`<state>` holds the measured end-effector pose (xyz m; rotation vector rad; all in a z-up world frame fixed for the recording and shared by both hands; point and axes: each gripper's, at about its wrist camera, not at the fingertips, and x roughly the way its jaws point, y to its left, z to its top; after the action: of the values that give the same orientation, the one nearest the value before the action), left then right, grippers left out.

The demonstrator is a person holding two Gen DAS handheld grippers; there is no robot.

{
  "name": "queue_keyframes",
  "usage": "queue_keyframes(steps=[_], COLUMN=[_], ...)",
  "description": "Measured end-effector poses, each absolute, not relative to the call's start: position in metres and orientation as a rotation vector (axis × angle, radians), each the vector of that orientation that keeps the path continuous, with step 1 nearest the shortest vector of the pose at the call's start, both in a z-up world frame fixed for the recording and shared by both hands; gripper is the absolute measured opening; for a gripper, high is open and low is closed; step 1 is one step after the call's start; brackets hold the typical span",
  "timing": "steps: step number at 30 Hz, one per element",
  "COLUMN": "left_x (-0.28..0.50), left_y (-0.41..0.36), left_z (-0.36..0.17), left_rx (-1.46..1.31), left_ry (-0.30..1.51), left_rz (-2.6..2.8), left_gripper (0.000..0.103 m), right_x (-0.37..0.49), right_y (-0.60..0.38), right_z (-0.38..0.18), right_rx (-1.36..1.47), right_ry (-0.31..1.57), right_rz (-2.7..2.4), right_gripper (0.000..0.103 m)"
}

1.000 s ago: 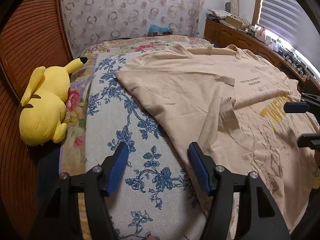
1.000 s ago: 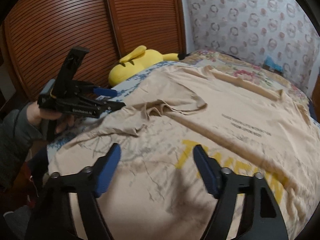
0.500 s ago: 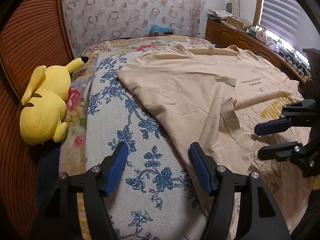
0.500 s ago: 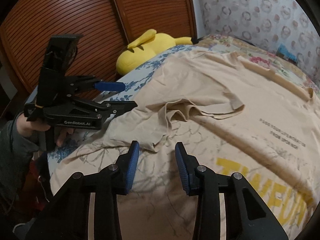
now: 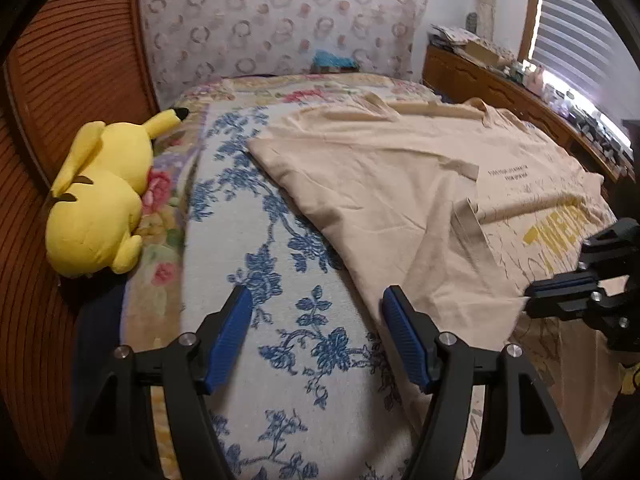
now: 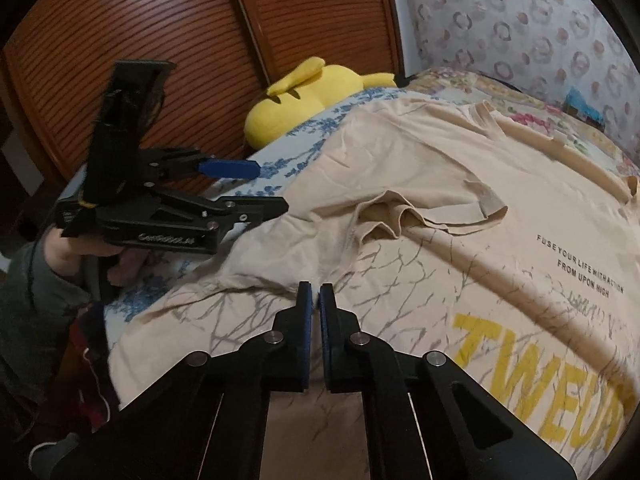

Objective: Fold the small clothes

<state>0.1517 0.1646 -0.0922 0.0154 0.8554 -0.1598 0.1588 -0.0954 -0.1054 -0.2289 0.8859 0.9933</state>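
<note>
Yellow plush toy point(image 5: 96, 200) on the floral bedspread point(image 5: 256, 264), beside brown slatted doors point(image 6: 132, 24).

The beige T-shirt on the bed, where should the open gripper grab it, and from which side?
The left gripper could probably best pinch the T-shirt at its near side edge, coming in from the blue-flowered bedspread. There the cloth ends in a thin, flat edge with bare bedspread beside it, so one finger can slide under. The right gripper is already shut on a fold nearby.
</note>
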Motion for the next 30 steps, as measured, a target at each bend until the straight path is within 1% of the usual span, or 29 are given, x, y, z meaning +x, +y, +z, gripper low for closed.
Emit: queue_keyframes(steps=[4,9,10,11,13,17,19,21,23,25,30], left_x=[0.136,0.125,0.123,0.123,0.121,0.122,0.124,0.127,0.133,0.138,0.147], left_y=[0.161,0.145,0.141,0.137,0.125,0.101,0.086,0.073,0.055,0.039,-0.002], left_z=[-0.075,-0.059,-0.057,-0.055,-0.051,-0.049,-0.051,-0.053,-0.055,-0.055,-0.058], left_rx=[0.029,0.024,0.025,0.025,0.028,0.051,0.053,0.049,0.05,0.056,0.089], left_ry=[0.79,0.753,0.747,0.741,0.727,0.713,0.716,0.724,0.734,0.74,0.758], left_rz=[-0.149,-0.193,-0.203,-0.213,-0.235,-0.255,-0.271,-0.291,-0.315,-0.336,-0.397], left_gripper=[0.068,0.068,0.068,0.068,0.068,0.068,0.068,0.068,0.068,0.068,0.068], right_x=[0.144,0.133,0.133,0.134,0.135,0.139,0.141,0.145,0.148,0.15,0.159], right_y=[-0.109,-0.117,-0.118,-0.122,-0.133,-0.165,-0.189,-0.217,-0.239,-0.267,-0.345], right_z=[-0.096,-0.098,-0.099,-0.099,-0.098,-0.088,-0.081,-0.075,-0.071,-0.068,-0.067], right_rx=[-0.217,-0.249,-0.254,-0.249,-0.229,-0.186,-0.167,-0.149,-0.14,-0.129,-0.107], right_ry=[0.859,0.861,0.86,0.861,0.856,0.828,0.807,0.791,0.784,0.779,0.786], right_rz=[1.001,0.957,0.945,0.938,0.919,0.865,0.823,0.773,0.718,0.648,0.475], right_gripper=[0.001,0.001,0.006,0.014,0.023,0.036,0.041,0.043,0.049,0.053,0.055])
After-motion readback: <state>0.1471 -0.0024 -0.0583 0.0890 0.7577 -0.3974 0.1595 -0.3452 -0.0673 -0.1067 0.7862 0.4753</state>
